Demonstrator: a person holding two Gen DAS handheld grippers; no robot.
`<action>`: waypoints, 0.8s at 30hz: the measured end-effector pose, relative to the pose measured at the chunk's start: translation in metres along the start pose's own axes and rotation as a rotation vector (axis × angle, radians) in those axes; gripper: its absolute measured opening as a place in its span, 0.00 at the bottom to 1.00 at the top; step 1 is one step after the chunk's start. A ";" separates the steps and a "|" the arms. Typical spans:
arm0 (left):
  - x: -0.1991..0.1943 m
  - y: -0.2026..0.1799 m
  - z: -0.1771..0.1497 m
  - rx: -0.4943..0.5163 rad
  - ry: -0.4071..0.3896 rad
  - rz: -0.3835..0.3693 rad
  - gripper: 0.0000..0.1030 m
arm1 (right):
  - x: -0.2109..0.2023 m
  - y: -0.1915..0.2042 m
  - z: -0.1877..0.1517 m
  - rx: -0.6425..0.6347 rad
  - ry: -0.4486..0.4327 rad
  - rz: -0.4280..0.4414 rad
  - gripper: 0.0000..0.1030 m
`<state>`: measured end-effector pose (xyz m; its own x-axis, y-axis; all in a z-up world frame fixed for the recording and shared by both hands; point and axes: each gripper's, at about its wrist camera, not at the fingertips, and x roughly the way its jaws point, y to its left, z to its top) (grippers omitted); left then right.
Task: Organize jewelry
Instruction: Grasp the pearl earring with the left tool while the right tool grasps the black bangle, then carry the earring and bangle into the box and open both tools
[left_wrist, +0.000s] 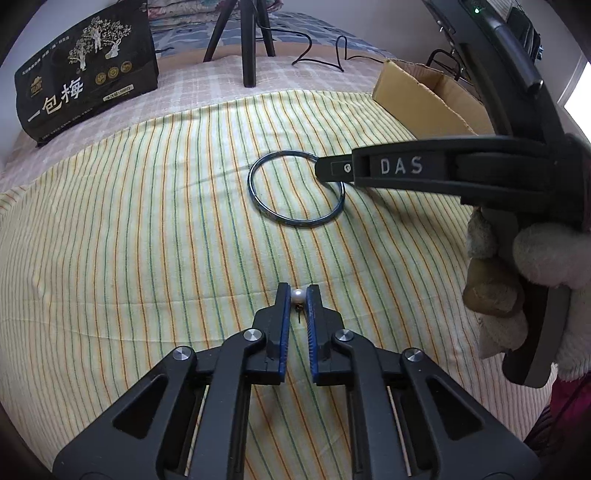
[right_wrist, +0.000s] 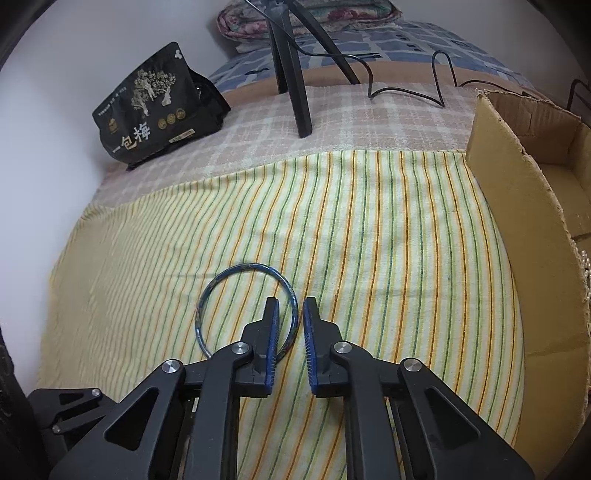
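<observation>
A white pearl earring (left_wrist: 297, 295) sits pinched between the tips of my left gripper (left_wrist: 297, 292), just above the striped cloth (left_wrist: 147, 240). A thin blue bangle (left_wrist: 258, 199) lies flat on the cloth farther ahead. My right gripper (right_wrist: 291, 306) is low over the bangle (right_wrist: 207, 302), its jaws a little apart with the bangle's right rim between them; I cannot tell whether the pads touch it. In the left wrist view the right gripper (left_wrist: 320, 166) comes in from the right onto the bangle's far right rim.
An open cardboard box (right_wrist: 517, 229) stands at the right edge of the cloth, with a pearl strand (right_wrist: 585, 266) just visible inside. A black snack bag (right_wrist: 155, 107) stands at the back left. Tripod legs (right_wrist: 295, 85) and a black cable (right_wrist: 406, 92) are behind.
</observation>
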<state>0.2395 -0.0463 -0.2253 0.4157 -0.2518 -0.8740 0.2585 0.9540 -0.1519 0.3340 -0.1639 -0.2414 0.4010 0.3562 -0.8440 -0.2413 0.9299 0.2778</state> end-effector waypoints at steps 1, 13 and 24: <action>0.000 0.000 0.000 -0.002 0.000 -0.001 0.06 | 0.001 0.001 0.000 -0.005 -0.001 -0.009 0.07; -0.015 0.004 -0.003 -0.027 -0.022 -0.001 0.06 | -0.017 0.003 0.000 -0.002 -0.056 -0.005 0.03; -0.047 -0.004 -0.001 -0.037 -0.084 -0.016 0.06 | -0.065 0.018 0.001 -0.068 -0.141 -0.043 0.02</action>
<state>0.2177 -0.0381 -0.1837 0.4840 -0.2786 -0.8295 0.2341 0.9546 -0.1840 0.3049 -0.1707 -0.1807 0.5315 0.3301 -0.7801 -0.2785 0.9378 0.2071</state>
